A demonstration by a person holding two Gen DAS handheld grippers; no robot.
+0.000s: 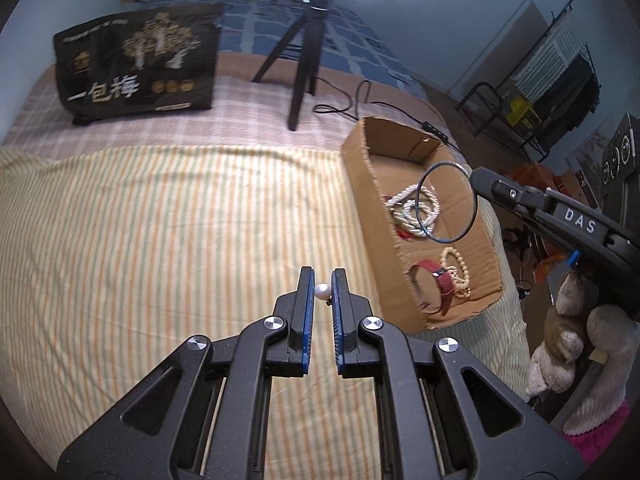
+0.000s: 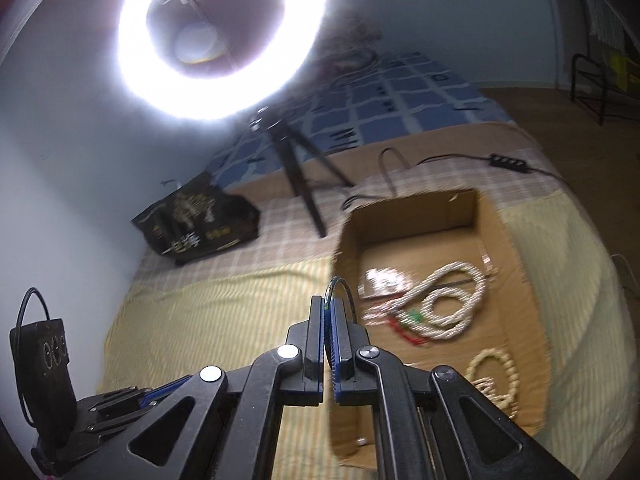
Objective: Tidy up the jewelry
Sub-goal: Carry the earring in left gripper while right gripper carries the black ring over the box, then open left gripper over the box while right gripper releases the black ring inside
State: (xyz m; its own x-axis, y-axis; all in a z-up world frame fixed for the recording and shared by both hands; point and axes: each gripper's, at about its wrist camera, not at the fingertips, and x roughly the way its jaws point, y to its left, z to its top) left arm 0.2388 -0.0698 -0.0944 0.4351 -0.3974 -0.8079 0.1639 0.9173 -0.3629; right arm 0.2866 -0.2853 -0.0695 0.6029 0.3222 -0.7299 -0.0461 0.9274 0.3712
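Matt brown cardboard box (image 1: pixel 362 184), rough torn edges; striped woven cloth sheet (image 1: pixel 180 220); glossy pearl (image 1: pixel 322 291); thin shiny metal bangle (image 1: pixel 448 202).

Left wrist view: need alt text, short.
The left hand-held gripper pinches a small pearl earring above a striped bedsheet. To its right, the right hand-held gripper holds a thin dark bangle over a cardboard box containing pearl necklaces and a red watch.

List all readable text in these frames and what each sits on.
"DAS": on the right gripper, seen from the left wrist.
"一包梅": on the black bag.
Smaller gold print above it on the bag: too small to read.
Bag print in the right wrist view: blurred.
Dials on the black device: unreadable.
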